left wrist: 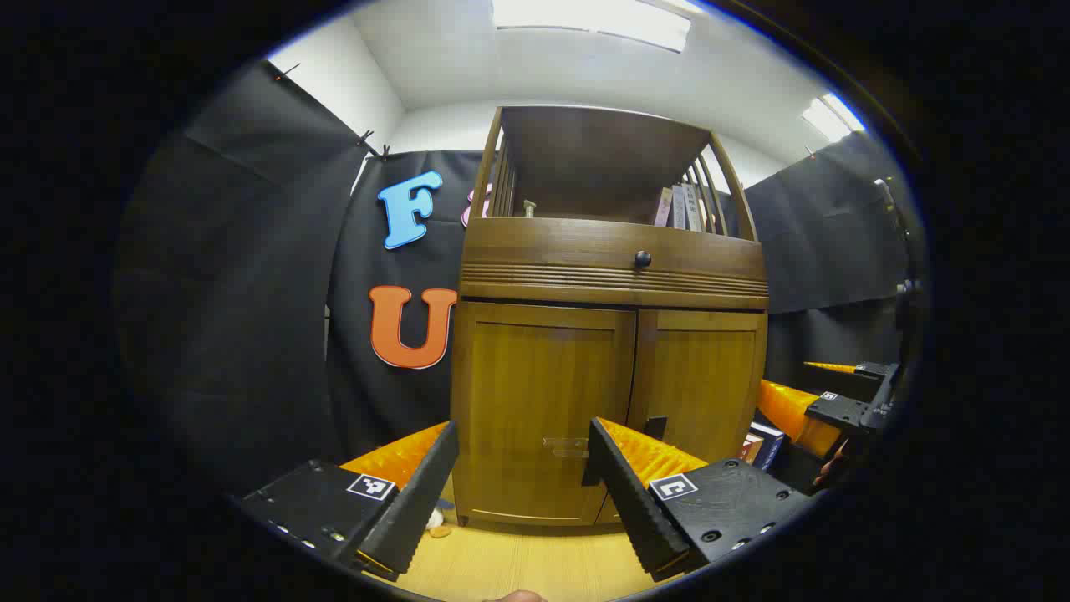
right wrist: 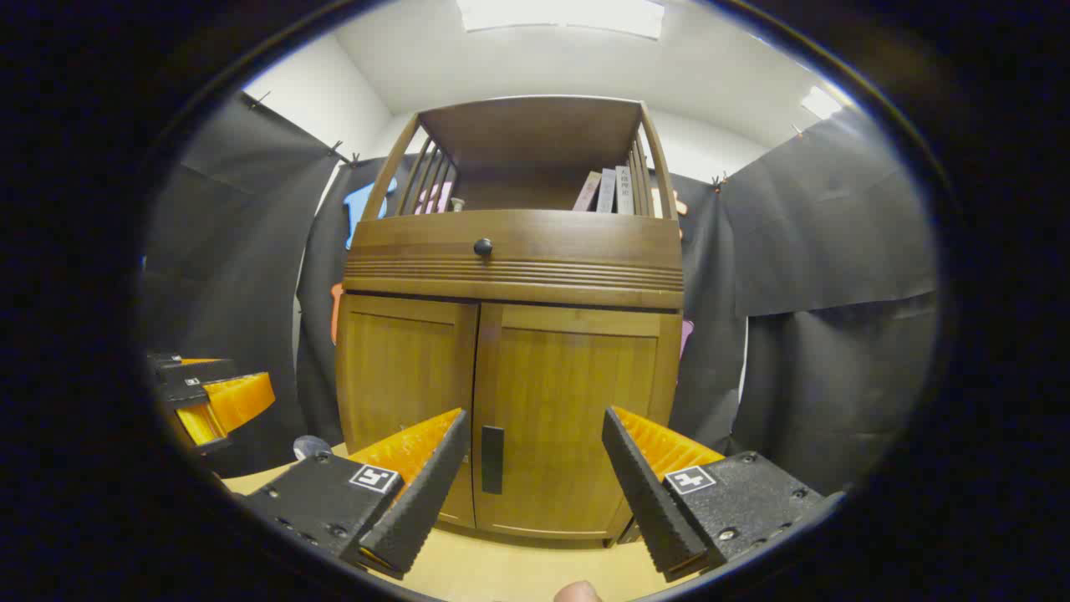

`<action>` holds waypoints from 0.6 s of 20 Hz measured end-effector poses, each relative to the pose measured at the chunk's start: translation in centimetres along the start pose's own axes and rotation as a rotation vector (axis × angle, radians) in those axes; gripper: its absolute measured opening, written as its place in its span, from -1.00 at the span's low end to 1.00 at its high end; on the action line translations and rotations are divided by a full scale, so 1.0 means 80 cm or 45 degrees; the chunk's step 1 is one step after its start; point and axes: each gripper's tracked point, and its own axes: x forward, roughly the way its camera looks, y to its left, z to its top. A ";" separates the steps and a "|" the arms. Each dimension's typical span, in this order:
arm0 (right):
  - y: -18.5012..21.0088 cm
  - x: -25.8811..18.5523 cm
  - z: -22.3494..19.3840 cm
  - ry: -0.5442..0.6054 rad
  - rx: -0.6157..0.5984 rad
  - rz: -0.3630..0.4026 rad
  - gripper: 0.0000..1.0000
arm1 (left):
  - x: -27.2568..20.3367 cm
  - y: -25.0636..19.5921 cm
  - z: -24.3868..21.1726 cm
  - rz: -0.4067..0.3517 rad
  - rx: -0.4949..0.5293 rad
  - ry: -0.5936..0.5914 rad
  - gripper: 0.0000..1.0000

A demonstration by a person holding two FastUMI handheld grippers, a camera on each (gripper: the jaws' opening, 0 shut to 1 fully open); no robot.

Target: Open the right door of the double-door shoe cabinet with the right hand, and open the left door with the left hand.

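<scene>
Left gripper view: shoe cabinet (left wrist: 610,334) standing upright on a pale wooden floor (left wrist: 535,568), both doors closed. Books (left wrist: 681,207) lean in the open top shelf; a round knob (left wrist: 642,258) sits on the drawer front. More books (left wrist: 765,445) rest at the cabinet's lower right corner, and small objects (left wrist: 436,522) lie by its lower left corner. Left gripper (left wrist: 522,485), jaws spread and released, faces the left door (left wrist: 543,410), not touching it. Right gripper view: right gripper (right wrist: 535,493), jaws likewise parted and empty, frames the right door (right wrist: 577,418); its dark handle (right wrist: 492,459), long axis vertical, lies between the fingers near the door's inner edge, apart from both.
</scene>
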 end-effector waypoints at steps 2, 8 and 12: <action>0.001 0.002 -0.001 0.003 -0.007 0.012 1.00 | 0.001 0.001 0.000 0.010 0.016 0.003 0.89; -0.005 0.005 -0.006 0.012 0.004 0.009 1.00 | 0.002 0.002 0.004 0.046 0.033 -0.015 0.89; -0.007 0.011 -0.011 0.030 0.015 0.013 1.00 | 0.002 0.004 0.009 0.068 -0.024 -0.035 0.89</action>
